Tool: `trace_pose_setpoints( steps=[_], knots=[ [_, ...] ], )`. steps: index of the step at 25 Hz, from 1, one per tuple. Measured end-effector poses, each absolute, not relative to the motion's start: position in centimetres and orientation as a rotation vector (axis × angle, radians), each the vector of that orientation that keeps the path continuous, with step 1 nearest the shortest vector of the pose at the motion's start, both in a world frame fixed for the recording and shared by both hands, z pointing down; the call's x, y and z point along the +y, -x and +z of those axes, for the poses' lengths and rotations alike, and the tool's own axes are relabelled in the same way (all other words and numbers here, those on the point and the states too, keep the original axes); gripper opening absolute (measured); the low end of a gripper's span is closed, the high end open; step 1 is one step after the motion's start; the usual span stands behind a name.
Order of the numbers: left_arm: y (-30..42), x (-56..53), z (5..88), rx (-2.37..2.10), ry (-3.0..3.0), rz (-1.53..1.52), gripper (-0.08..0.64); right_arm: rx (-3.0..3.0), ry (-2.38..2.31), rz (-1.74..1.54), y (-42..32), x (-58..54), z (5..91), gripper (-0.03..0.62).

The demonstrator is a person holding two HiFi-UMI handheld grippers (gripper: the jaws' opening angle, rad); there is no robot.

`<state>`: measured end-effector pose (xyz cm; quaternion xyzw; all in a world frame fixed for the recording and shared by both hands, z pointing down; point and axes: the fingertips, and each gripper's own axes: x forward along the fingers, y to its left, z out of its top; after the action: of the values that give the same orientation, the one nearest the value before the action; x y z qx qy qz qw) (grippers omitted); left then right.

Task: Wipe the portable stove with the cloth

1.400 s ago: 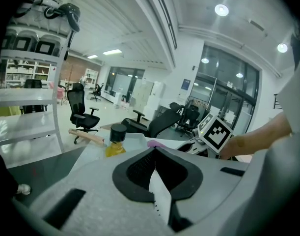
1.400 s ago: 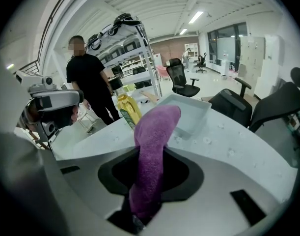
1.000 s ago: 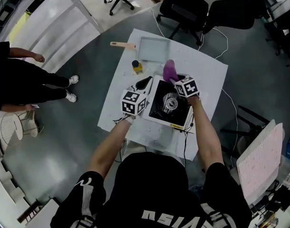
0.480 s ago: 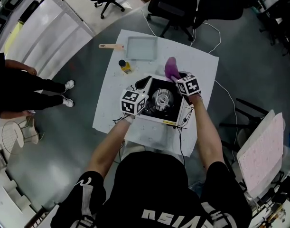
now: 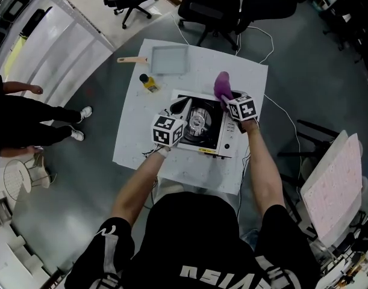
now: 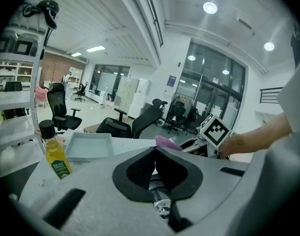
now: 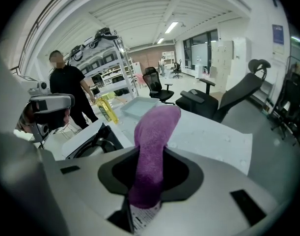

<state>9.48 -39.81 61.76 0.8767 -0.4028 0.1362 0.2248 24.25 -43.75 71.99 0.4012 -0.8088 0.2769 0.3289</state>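
The portable stove [image 5: 215,138], white with a black top and a round burner, lies on the white-covered table [image 5: 135,143]. My right gripper [image 5: 227,99] is shut on a purple cloth [image 5: 222,87], which stands up over the stove's far right corner. In the right gripper view the cloth [image 7: 155,132] rises from between the jaws, with the stove's black top [image 7: 93,144] to its left. My left gripper [image 5: 182,106] reaches over the stove's left edge. In the left gripper view its jaws [image 6: 154,152] are shut, pads meeting with nothing between them.
A yellow oil bottle [image 5: 149,82], a shallow white tray [image 5: 169,61] and a wooden-handled brush [image 5: 132,59] lie on the far part of the table. A person in black [image 5: 24,118] stands at the left. Office chairs [image 5: 209,6] stand beyond the table, and a cable [image 5: 292,130] runs at its right.
My right gripper has carried the cloth from the stove's far left corner to its far right corner. My left gripper has shifted in over the stove's left edge.
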Motion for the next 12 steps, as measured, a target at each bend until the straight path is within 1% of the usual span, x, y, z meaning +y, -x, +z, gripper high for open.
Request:
trace_pose_setpoints(
  steps=[12],
  knots=[
    [-14.3,-36.1,60.7,-1.082,-2.464,0.375,0.009,-2.069,-1.163,0.762,-31.7,-38.9,72.2,0.109]
  ],
)
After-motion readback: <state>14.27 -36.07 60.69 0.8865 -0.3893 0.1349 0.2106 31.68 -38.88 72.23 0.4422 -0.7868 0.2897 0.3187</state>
